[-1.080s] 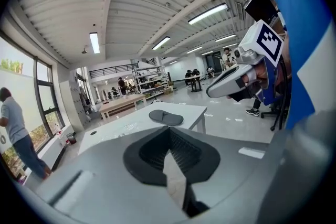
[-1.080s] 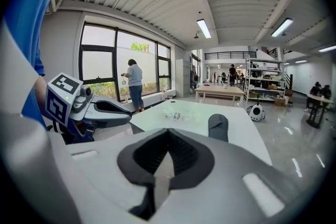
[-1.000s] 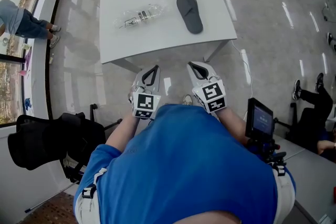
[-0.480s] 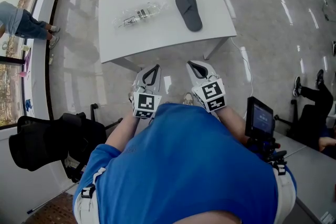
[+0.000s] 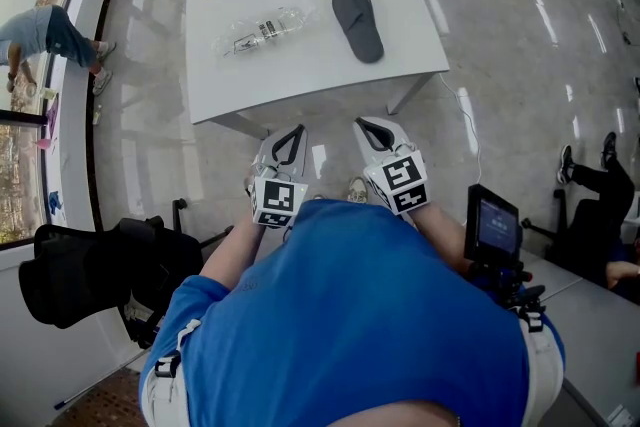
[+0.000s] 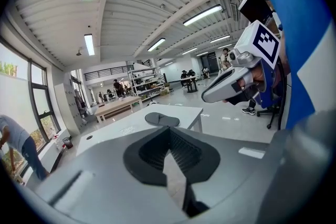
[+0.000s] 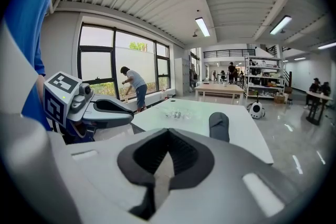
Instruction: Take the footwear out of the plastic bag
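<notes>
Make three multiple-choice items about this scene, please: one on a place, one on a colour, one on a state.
1. Where does the slipper lie?
A. on the table, right of the bag
B. inside the bag
C. on the floor

2. What colour is the slipper?
A. red
B. dark grey
C. yellow

3. In what state are the left claw and the right claw?
A. both wide open
B. the left one shut on the bag
C. both shut and empty

Answers:
1. A, as the head view shows the slipper bare on the white top, apart from the clear bag to its left.
2. B, as it looks dark grey in all three views.
3. C, as each gripper view shows its jaws together with nothing between them, held short of the table.
</notes>
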Demonstrator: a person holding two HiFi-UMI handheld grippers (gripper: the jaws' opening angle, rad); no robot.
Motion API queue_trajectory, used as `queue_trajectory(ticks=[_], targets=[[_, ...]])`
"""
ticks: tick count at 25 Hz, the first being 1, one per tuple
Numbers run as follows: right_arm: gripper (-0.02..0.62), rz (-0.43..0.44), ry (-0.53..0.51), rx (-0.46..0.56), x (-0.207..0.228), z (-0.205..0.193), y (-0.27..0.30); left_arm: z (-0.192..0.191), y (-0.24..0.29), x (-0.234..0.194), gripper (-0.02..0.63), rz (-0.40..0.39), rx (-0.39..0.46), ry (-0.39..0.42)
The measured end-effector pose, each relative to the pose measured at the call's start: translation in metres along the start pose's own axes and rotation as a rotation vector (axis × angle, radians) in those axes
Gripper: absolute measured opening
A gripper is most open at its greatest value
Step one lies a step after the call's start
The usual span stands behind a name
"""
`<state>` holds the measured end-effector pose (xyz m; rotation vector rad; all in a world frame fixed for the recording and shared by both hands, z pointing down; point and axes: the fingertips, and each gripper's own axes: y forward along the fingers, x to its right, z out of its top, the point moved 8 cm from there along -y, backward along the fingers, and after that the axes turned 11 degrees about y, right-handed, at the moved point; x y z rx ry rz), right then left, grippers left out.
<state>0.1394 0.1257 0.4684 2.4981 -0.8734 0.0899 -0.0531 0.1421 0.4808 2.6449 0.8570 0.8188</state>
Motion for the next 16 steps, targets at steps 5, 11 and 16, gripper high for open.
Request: queue_trajectory(ticks=[5, 11, 16], targets=[[0.003, -0.005, -0.006, 0.005, 0.000, 0.006, 0.001, 0.003, 0.004, -0.001, 0.006, -0.004, 0.013, 0.002], [0.003, -0.004, -0.019, 0.005, 0.001, 0.005, 0.003, 0.005, 0.005, 0.001, 0.006, -0.007, 0.016, 0.009], [0.003, 0.010, -0.029, 0.024, 0.001, 0.012, 0.006, 0.005, 0.009, -0.002, 0.006, 0.005, 0.007, 0.008]])
